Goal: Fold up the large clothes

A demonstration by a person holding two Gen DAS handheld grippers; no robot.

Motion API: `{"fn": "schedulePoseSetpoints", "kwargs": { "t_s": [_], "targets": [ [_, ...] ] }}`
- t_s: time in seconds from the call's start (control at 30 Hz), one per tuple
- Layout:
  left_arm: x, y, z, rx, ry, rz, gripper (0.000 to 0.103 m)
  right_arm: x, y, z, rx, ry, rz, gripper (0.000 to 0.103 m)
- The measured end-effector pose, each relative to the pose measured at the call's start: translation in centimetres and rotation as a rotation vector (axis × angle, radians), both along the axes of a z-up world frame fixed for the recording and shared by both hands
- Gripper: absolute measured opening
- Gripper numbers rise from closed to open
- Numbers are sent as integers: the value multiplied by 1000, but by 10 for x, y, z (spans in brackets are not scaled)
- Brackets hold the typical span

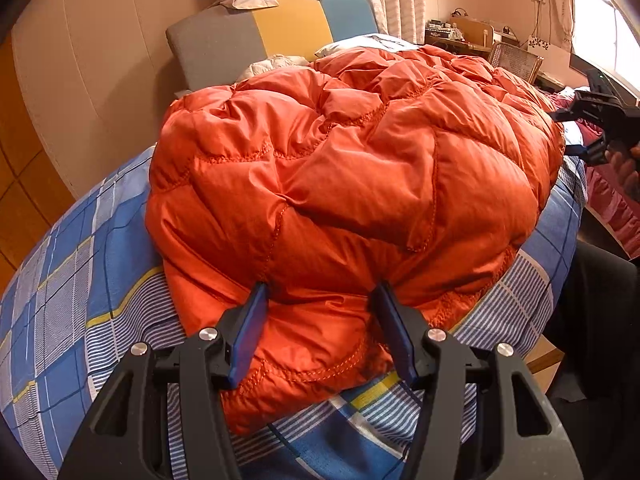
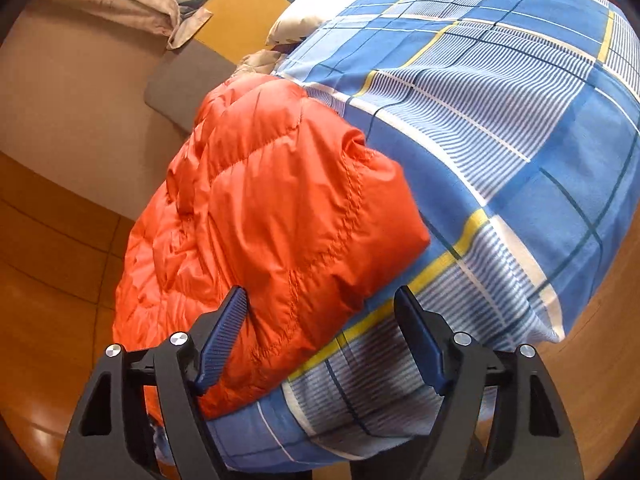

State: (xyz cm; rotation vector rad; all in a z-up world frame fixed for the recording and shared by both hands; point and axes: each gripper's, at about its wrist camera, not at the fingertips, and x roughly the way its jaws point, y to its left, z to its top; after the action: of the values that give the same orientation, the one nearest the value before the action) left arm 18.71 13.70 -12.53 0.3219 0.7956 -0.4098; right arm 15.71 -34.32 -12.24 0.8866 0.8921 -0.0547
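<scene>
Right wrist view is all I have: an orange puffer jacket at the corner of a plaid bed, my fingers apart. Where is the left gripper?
Observer: The left gripper is open, its fingers straddling the orange jacket's near edge.
Operator: How far does the jacket spread?
Observer: It covers most of the plaid bed toward the headboard.
Operator: Can you see my gripper from there?
Observer: Yes, the right gripper sits at the jacket's far right side, in the person's hand.
</scene>
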Motion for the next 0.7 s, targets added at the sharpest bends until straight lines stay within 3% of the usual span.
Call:
{"fn": "schedulePoseSetpoints", "kwargs": {
  "t_s": [0.1, 0.23, 0.3, 0.57, 0.7],
  "targets": [
    [0, 0, -1, -4, 2, -1, 55, 5, 0, -1, 16, -1, -15, 60],
    [0, -1, -1, -10, 6, 0, 55, 6, 4, 9, -16, -34, 13, 28],
    [0, -2, -1, -13, 10, 1, 54, 6, 9, 17, -48, -52, 30, 21],
    [3, -2, -1, -31, 35, 16, 54, 6, 27, 46, -190, -114, 107, 17],
    [2, -4, -1, -33, 43, 29, 53, 6, 34, 56, -214, -151, 143, 15]
  ]
}}
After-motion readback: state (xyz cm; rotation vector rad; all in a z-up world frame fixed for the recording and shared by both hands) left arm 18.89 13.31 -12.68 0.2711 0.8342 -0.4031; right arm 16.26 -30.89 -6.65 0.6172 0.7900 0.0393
